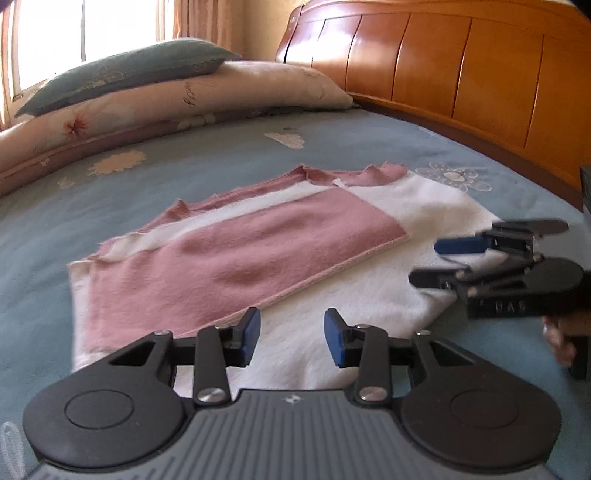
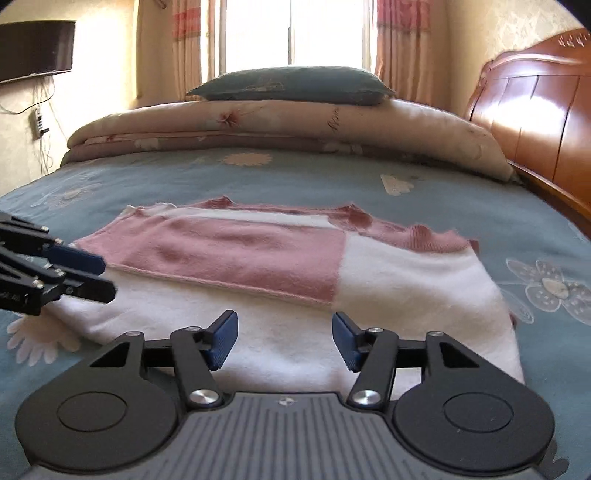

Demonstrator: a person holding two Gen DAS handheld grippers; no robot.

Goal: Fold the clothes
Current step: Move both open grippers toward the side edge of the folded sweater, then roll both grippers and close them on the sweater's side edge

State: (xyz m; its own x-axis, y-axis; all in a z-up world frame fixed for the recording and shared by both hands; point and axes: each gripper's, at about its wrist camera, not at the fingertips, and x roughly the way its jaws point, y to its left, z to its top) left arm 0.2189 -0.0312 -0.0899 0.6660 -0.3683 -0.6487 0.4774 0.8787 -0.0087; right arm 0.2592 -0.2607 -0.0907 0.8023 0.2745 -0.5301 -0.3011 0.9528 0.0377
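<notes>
On the blue flowered bedspread point(image 2: 295, 173) lies a pink-and-white sweater point(image 2: 406, 288), spread flat and partly folded, with a pink panel laid over its white body and a ribbed pink collar edge on the side nearer the wooden headboard point(image 2: 535, 122).

Both tools sit low over the near white edge of the garment. In its own wrist view, the left hand-held gripper point(image 1: 291, 338) has its blue pads point(image 1: 249, 332) standing apart with a clear gap, and only white knit shows in that gap; nothing is pinched, and the pads look to be just above the cloth rather than pressing it, though contact cannot be told for certain. The right hand-held gripper point(image 2: 283, 341) is parted a little wider, its pads likewise bare, with white fabric visible between and beneath them.

From the left view, the right tool's jaws reach in from the right over the sweater's white corner, one blue pad above a black finger, separated and empty. A person's fingers point(image 1: 561, 339) grip its handle.

A folded floral quilt point(image 2: 288, 125) with a grey-green pillow point(image 2: 291, 86) on top lies across the far side of the bed, before a bright curtained window point(image 2: 291, 33).
</notes>
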